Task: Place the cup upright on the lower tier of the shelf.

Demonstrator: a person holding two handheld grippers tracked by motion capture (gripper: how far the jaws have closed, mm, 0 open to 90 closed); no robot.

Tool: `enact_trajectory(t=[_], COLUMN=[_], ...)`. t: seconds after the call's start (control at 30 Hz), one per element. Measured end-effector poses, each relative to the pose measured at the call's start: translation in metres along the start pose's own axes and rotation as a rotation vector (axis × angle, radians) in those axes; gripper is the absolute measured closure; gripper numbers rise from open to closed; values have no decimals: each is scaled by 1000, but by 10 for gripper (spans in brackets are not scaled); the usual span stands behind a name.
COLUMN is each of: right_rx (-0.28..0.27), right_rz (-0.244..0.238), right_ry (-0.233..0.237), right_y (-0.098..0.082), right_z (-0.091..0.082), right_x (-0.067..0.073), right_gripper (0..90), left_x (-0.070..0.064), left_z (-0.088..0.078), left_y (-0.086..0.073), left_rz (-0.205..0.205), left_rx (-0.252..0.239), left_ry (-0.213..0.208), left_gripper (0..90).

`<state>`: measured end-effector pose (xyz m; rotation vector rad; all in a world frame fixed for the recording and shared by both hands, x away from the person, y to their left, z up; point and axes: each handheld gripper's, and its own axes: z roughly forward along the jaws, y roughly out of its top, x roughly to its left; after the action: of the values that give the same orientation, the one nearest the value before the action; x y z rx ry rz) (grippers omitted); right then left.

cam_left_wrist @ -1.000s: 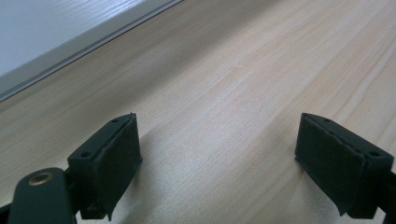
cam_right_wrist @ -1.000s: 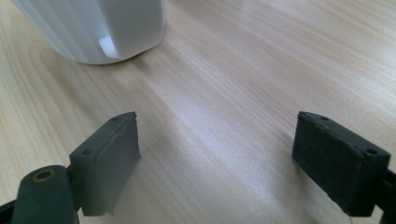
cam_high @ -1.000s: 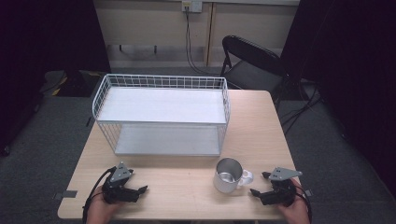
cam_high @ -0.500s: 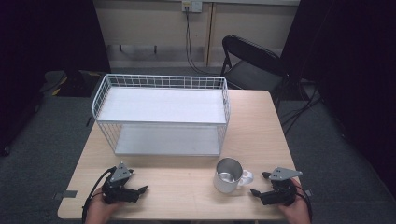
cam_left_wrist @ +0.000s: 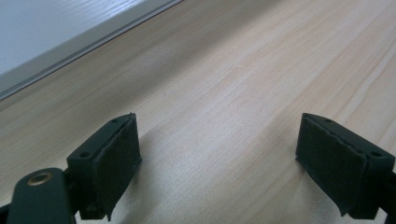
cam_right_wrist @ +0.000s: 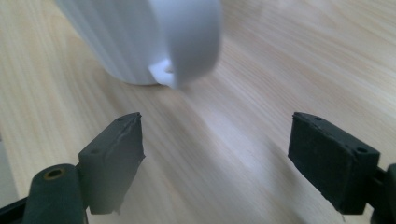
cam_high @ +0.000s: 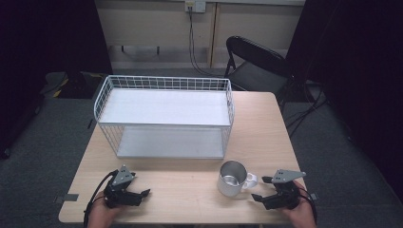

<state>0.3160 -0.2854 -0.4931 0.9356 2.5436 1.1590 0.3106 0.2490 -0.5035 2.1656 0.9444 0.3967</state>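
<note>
A silver metal mug (cam_high: 232, 177) stands upright on the wooden table (cam_high: 190, 190), its white handle (cam_high: 251, 180) turned to the right. My right gripper (cam_high: 260, 188) rests on the table just right of that handle, open, with nothing between its jaws. In the right gripper view the mug (cam_right_wrist: 135, 37) and its handle (cam_right_wrist: 191, 42) sit close ahead of the open right gripper (cam_right_wrist: 217, 161). My left gripper (cam_high: 142, 193) lies at the table's front left, open and empty; in the left gripper view the left gripper (cam_left_wrist: 219, 161) spans bare wood.
A white wire two-level rack (cam_high: 164, 116) stands across the back middle of the table; its lower shelf edge (cam_left_wrist: 56, 46) appears in the left gripper view. A black folding chair (cam_high: 254, 66) stands behind the table at the right. Bare tabletop lies between the two grippers.
</note>
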Motion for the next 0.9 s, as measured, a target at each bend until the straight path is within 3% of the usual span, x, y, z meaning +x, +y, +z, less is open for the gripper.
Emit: enact_trajectory(t=[0.13, 0.4, 0.9], right_rx=[1, -34, -45], right_rz=[-29, -34, -72], right_ry=[15, 45, 89], right_y=[9, 20, 33], right_z=[0, -4, -5], right_x=[6, 8, 12], right_gripper=[164, 169, 230], left_x=[0, 0, 0], left_z=[0, 0, 0], left_y=[0, 0, 0], left_rz=[-1, -3, -3], left_rx=[0, 0, 0], left_ry=[1, 2, 2], left_gripper=[130, 130, 131])
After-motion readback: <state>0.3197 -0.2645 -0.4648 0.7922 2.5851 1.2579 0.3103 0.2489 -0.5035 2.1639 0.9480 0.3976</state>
